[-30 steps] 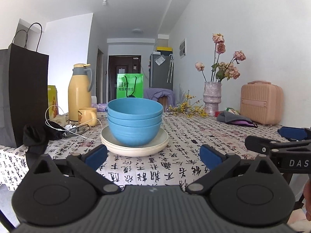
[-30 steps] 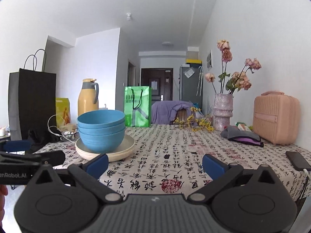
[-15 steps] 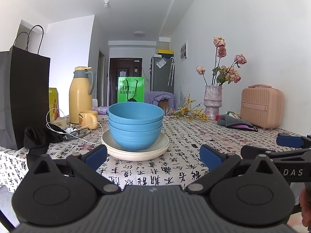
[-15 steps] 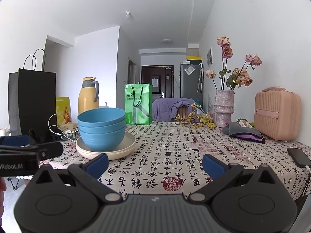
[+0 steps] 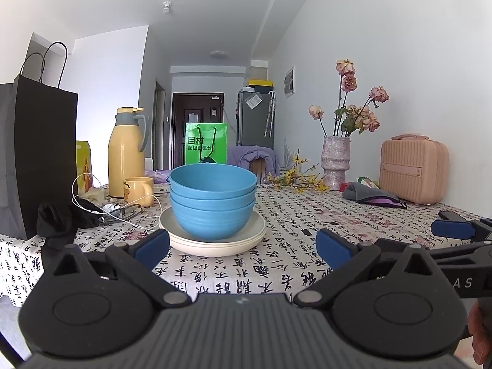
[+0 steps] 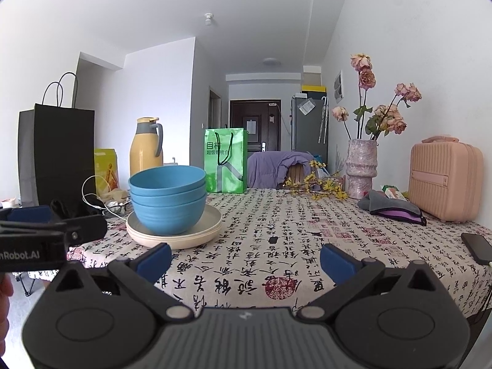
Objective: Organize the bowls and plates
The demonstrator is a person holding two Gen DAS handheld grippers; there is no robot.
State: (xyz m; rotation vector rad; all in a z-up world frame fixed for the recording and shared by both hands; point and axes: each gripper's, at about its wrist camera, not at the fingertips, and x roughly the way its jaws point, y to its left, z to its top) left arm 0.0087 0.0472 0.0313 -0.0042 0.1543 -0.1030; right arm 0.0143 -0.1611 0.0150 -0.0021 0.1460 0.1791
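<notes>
Ahead of the left hand-held gripper [image 5: 243,247], stacked bowls [image 5: 212,203].

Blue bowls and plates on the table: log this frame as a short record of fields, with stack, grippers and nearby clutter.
bowls: three blue bowls nested upright
plates: cream plates stacked under the bowls
surface: calligraphy-print tablecloth
left gripper: open, short of the stack, holding nothing
right gripper: open, holding nothing, stack to its left
nearby: yellow mug, yellow thermos, black paper bag
</notes>
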